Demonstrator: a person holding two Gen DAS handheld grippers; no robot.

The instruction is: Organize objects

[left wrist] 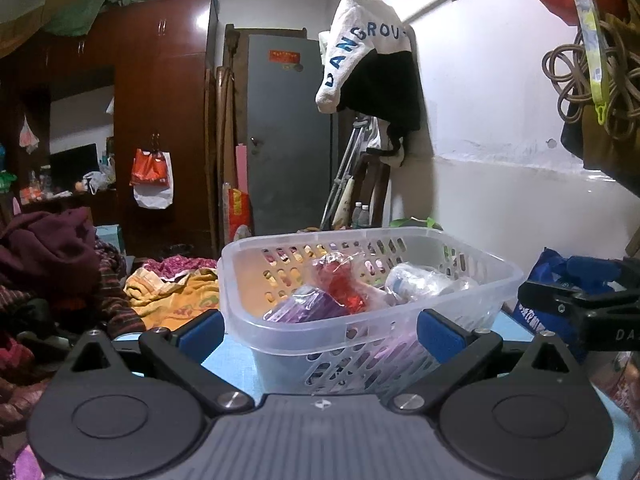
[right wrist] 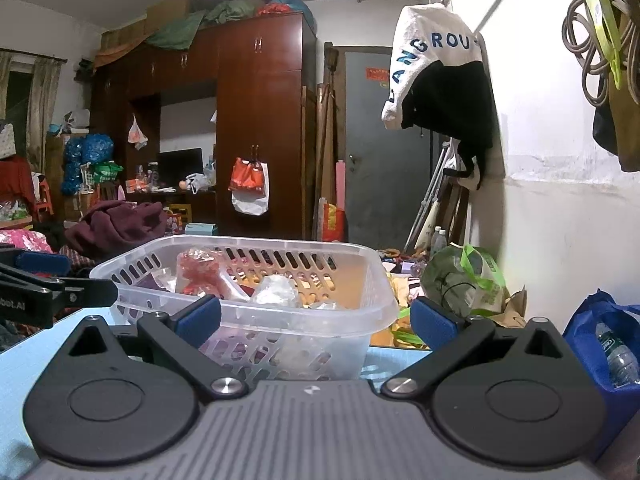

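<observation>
On the light blue table point(left wrist: 232, 356), a clear slotted plastic basket point(left wrist: 280, 322) is seen, with a red wrapped packet point(left wrist: 340, 280), a purple packet point(left wrist: 308, 306) and a clear-wrapped bundle point(left wrist: 420, 282) inside it. Before the basket, the left gripper point(left wrist: 320, 330) and right gripper point(right wrist: 316, 316) are held wide apart, gripping nothing. Only the right wrist view shows a green-handled bag point(right wrist: 464, 280) right of the basket; only the left shows yellow cloth point(left wrist: 176, 292) to its left.

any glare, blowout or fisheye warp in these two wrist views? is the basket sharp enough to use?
Left wrist: window strip top right blown out, glare patch on the wardrobe door, walls bowed by fisheye; basket fairly sharp, the wrapped items inside soft. Right wrist: white wall overexposed, edges curved; basket readable, left tongs visible at the frame edge.
</observation>
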